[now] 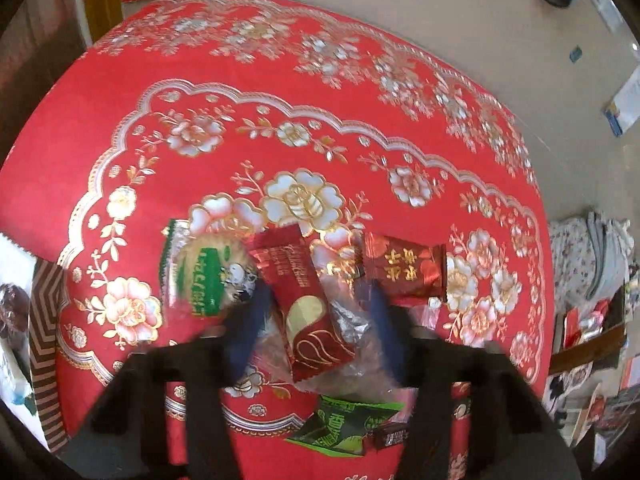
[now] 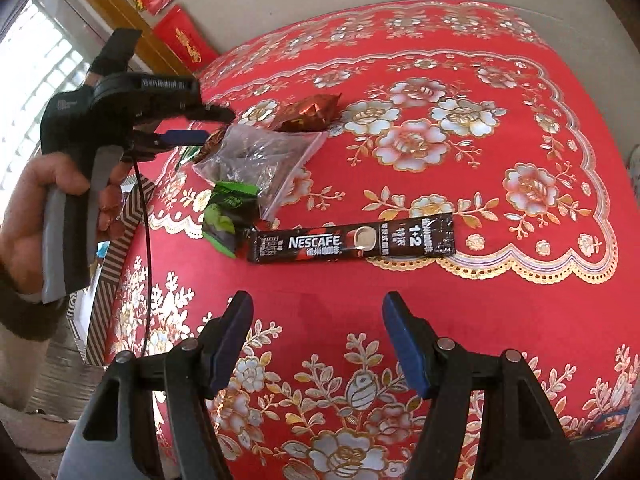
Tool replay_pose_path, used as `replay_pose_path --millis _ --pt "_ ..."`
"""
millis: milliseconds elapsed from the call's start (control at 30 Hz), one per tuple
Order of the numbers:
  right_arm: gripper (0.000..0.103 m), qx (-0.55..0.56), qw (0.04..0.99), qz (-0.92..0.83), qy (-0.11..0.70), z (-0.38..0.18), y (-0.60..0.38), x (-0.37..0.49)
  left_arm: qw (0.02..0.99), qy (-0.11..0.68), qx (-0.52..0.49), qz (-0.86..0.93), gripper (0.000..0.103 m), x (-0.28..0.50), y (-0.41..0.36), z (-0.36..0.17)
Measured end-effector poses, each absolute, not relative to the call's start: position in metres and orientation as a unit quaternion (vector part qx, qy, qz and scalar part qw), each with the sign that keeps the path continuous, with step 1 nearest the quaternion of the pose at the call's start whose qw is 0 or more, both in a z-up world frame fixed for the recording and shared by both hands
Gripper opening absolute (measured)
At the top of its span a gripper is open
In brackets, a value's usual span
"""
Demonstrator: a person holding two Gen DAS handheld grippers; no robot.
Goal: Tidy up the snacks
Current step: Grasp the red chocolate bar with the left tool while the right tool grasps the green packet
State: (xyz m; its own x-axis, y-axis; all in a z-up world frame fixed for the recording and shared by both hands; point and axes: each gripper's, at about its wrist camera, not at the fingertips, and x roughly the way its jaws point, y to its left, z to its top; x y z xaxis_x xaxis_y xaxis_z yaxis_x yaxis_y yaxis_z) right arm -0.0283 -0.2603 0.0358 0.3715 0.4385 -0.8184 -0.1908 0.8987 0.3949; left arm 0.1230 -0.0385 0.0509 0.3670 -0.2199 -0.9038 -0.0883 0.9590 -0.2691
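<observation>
Snacks lie in a loose heap on the red cloth (image 1: 280, 60): light, crinkly, slippery packets, best pinched at a flat sealed edge. The left gripper (image 1: 312, 320) is wide open around a red packet (image 1: 308, 312) and clear bag (image 2: 256, 156), holding nothing. The right gripper (image 2: 316, 340) is open and empty, near the coffee stick (image 2: 352, 240).

Glossy foil wrappers (image 1: 308, 304), clear plastic bag (image 2: 256, 156)

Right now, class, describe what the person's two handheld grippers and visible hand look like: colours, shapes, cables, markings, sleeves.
Right gripper: black plastic frame with round silver rivets and flat dark-blue finger pads. Left gripper: the same black body, blue pads, a grey pistol handle, white lettering too small to read, and a thin black cable hanging down. The bare left hand wears a dark sleeve.
</observation>
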Motion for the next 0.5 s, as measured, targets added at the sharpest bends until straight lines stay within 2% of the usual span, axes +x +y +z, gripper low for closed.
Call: replay_pose_path --millis 33,500 --pt "0.067 0.118 0.820 0.194 0.526 0.036 -0.260 -0.027 0.815 0.562 -0.136 -0.043 0.028 0.125 -0.038 0.051" --pt "0.073 0.109 0.817 0.234 0.515 0.045 -0.185 0.014 0.846 0.521 -0.106 -0.048 0.026 0.082 -0.003 0.074"
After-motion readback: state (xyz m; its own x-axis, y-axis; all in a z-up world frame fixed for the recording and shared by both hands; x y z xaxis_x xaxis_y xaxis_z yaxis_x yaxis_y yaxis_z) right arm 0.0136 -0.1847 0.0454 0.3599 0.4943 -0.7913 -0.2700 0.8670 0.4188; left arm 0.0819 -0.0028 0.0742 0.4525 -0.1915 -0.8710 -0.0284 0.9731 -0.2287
